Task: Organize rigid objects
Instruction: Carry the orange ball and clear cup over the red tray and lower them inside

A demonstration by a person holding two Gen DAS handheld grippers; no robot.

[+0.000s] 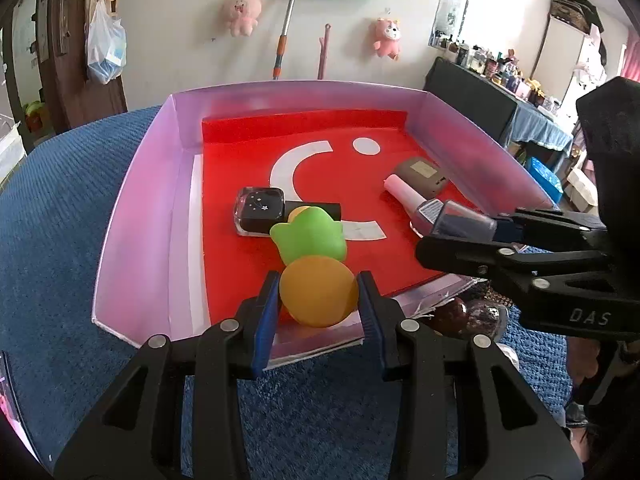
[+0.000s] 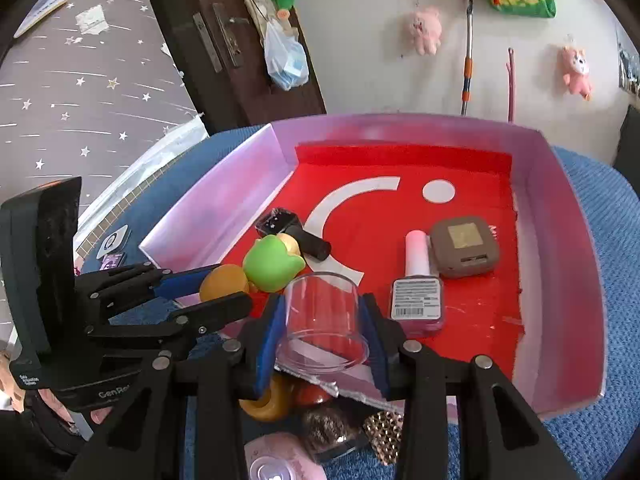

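While the left tongs (image 1: 318,292) pinch an orange-and-green toy (image 1: 316,272) by its round orange end, the toy's long axis runs away from the tongs, green leafy end pointing far into the tray (image 1: 136,216) and hanging just over the near part of the red floor. The right tongs (image 2: 322,320) clamp a clear plastic cup (image 2: 324,320) by its sides; it is tilted, its open mouth towards the camera and its closed end pointing into the tray, over the near edge.

The pink-walled tray sits on a blue knitted cloth (image 1: 60,220) and holds four loose things. A black square-capped bottle (image 1: 276,216) lies on its side left of centre, its long axis running left to right, just beyond the toy's green tip. On the right, a pink nail-polish bottle (image 2: 418,284) lies flat, label up, its pale cap pointing to the far wall. Just right of that cap lies a grey-brown rounded case (image 2: 466,246), flat on the floor.

Outside the tray, against its near edge, several small things lie together on the cloth: a yellow piece (image 2: 268,400), a dark red one (image 2: 314,396) and a glittery one (image 2: 384,428).
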